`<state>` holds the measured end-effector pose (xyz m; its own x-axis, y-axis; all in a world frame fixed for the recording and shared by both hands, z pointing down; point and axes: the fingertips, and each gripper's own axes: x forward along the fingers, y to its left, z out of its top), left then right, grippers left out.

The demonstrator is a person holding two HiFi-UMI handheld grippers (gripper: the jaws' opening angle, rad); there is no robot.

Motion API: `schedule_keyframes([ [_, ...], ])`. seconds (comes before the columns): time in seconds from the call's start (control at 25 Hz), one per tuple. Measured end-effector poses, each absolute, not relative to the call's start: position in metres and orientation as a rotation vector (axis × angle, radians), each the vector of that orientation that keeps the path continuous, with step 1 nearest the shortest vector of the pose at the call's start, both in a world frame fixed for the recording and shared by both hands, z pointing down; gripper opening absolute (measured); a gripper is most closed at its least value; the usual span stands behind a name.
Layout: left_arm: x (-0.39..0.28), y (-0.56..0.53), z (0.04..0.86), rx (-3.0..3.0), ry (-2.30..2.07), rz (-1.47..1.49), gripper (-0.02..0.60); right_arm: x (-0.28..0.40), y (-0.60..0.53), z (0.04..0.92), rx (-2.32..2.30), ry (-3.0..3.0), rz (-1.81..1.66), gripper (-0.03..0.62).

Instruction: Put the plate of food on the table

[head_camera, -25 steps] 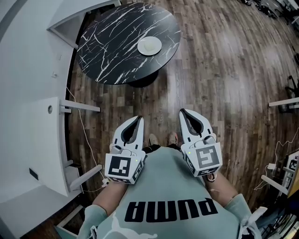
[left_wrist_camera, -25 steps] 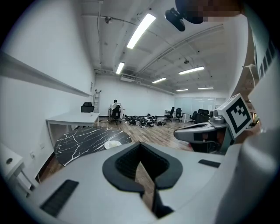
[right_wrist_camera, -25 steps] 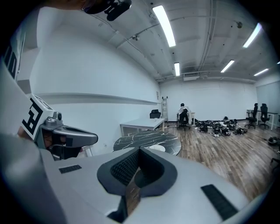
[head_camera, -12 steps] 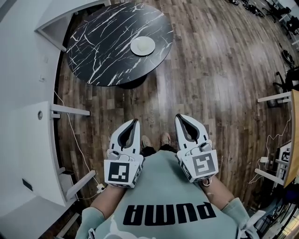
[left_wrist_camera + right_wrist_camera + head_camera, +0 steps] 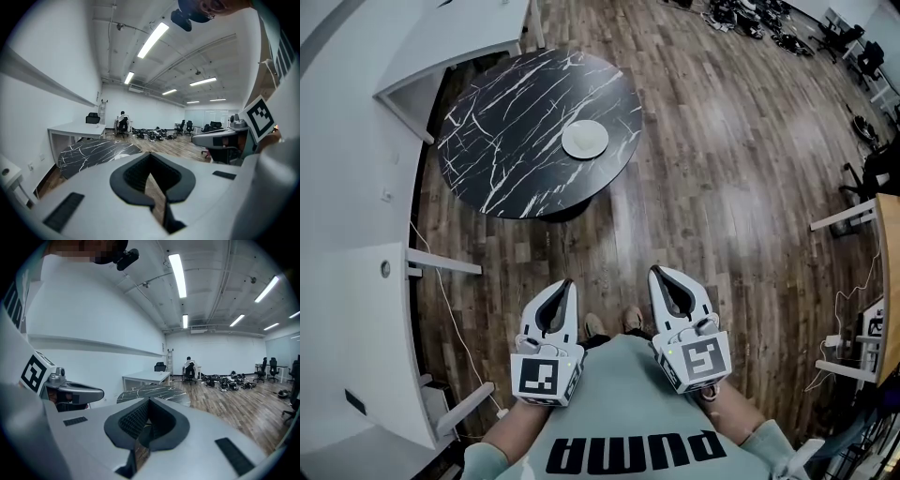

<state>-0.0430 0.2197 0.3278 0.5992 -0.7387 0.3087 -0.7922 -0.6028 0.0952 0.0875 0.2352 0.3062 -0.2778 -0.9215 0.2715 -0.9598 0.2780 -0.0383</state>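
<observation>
A white plate [image 5: 585, 139] lies on the round black marble table [image 5: 516, 141], toward its right side; whether it holds food I cannot tell. Both grippers are held close to the person's body, well short of the table, over the wooden floor. My left gripper [image 5: 567, 282] is shut with nothing in it, and my right gripper [image 5: 656, 271] beside it is also shut and empty. In the left gripper view the table [image 5: 89, 153] shows beyond the closed left gripper [image 5: 150, 155]. The right gripper view shows the table [image 5: 154, 392] past the closed right gripper [image 5: 149, 400].
A white counter [image 5: 356, 281] runs along the left, with a white desk [image 5: 464, 37] behind the table. Cables [image 5: 455, 309] trail on the floor at the left. Office chairs and clutter [image 5: 741, 14] stand far off. A person [image 5: 123, 123] sits at the far end of the room.
The table and plate have slid lower in the head view and more of the far room shows. Both grippers stay shut, side by side, a little lower in the frame.
</observation>
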Motion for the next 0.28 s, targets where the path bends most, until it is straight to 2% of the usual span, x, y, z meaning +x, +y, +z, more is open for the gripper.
schedule_keyframes([
  [0.28,-0.0475,0.2221,0.3242,2.608,-1.244,0.367,0.006,0.0789,0.2358,0.2996,1.753,-2.351,0.307,0.008],
])
